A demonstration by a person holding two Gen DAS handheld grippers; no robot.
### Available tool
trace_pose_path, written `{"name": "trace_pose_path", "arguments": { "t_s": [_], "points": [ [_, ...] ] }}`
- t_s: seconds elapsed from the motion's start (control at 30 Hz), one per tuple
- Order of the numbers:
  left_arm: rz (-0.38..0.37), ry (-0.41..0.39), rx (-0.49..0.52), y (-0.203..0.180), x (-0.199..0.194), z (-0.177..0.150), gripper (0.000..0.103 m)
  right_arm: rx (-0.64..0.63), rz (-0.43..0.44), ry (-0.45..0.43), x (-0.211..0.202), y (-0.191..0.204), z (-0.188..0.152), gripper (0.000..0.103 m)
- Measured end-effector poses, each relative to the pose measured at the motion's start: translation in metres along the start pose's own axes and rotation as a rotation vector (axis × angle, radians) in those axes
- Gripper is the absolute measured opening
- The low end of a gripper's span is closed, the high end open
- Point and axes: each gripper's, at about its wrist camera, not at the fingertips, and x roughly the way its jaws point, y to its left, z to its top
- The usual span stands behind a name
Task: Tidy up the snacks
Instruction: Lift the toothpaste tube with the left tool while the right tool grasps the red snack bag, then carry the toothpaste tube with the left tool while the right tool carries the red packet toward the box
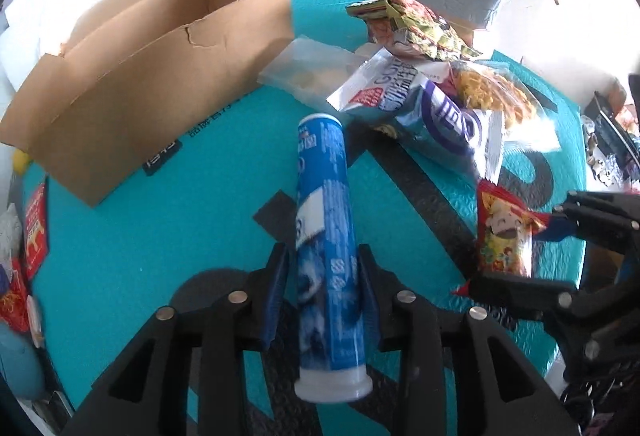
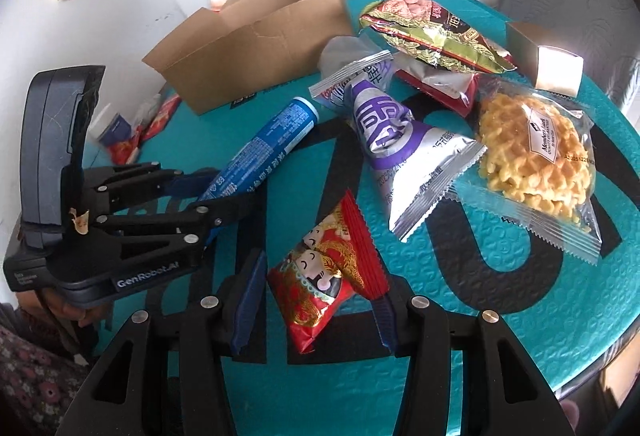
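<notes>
- The left gripper (image 1: 323, 268) has its two fingers squeezed on a blue tube (image 1: 326, 260). The tube runs from 6 o'clock up toward 12 o'clock in the left wrist view, with its white cap at the bottom end.
- In the right wrist view the same blue tube (image 2: 264, 140) sits at 9 o'clock, slanting up to the right, and the left gripper (image 2: 224, 192) pinches its lower end.
- The right gripper (image 2: 316, 296) has its fingers closed on a small red packet (image 2: 328, 272) with cartoon faces on it. The packet sits at 6 o'clock in that view.
- In the left wrist view the red packet (image 1: 504, 232) is at 4 o'clock, held by the right gripper (image 1: 516, 244).
- An open brown box (image 1: 160, 76) stands on the blue-green table (image 1: 120, 256) at 10 o'clock from the tube.
- A silver and purple bag (image 2: 396, 140) lies just above the red packet, at 12 o'clock from it.
- A clear bag of yellow waffles (image 2: 536, 160) lies at 3 o'clock in the right wrist view, touching the silver and purple bag.
- A green and gold bag (image 2: 432, 32) lies at 1 o'clock, farther back, near the box.
</notes>
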Motion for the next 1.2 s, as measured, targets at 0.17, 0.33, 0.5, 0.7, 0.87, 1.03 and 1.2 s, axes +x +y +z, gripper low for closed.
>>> {"name": "trace_pose_path", "arguments": {
  "t_s": [0.17, 0.33, 0.5, 0.7, 0.87, 1.03, 1.2],
  "points": [
    [0.02, 0.005, -0.034, 0.005, 0.014, 0.02, 0.064, -0.002, -0.026, -0.006, 0.004, 0.003, 0.003, 0.065],
    [0.006, -0.005, -0.028, 0.014, 0.018, 0.026, 0.066, -0.004, -0.067, -0.018, 0.007, 0.002, 0.004, 0.066],
    [-0.018, -0.026, -0.009, 0.004, 0.017, 0.03, 0.046, -0.006, -0.107, -0.027, 0.005, 0.001, 0.004, 0.047],
    [-0.037, -0.024, 0.019, -0.01, 0.013, 0.036, 0.028, -0.024, -0.09, -0.043, 0.003, 0.0, -0.001, 0.036],
    [-0.067, -0.032, 0.005, -0.007, -0.001, 0.03, 0.028, -0.014, -0.089, -0.046, -0.001, -0.002, 0.0, 0.036],
    [-0.071, -0.058, -0.023, 0.003, -0.025, 0.014, 0.028, -0.027, -0.069, -0.044, -0.002, 0.004, 0.008, 0.036],
    [-0.085, -0.064, -0.063, 0.012, -0.039, 0.01, 0.028, -0.077, -0.059, -0.049, -0.001, 0.016, 0.017, 0.036]
  ]
}}
